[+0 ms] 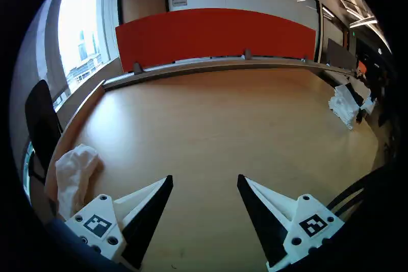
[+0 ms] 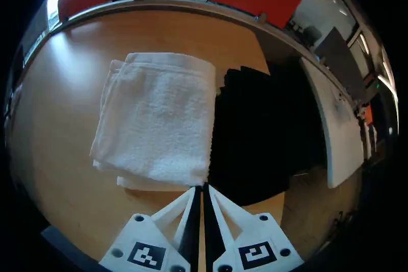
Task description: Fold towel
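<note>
So the towel (image 2: 158, 124) looks folded already. It's lying flat on the table (image 2: 61, 98) at about 11 o'clock from the right gripper (image 2: 202, 187), with a black cloth (image 2: 265, 129) against its 3 o'clock side. That gripper's fingers are pressed nearly together right at the towel's near corner, and it's hard to say if they've nipped any fabric. The left gripper (image 1: 204, 177) is spread wide over bare wood holding nothing, with a crumpled cloth (image 1: 76, 170) at 9 o'clock. My take: if another fold's wanted, pinch both near corners, lift low, and lay them square on the far edge.
</note>
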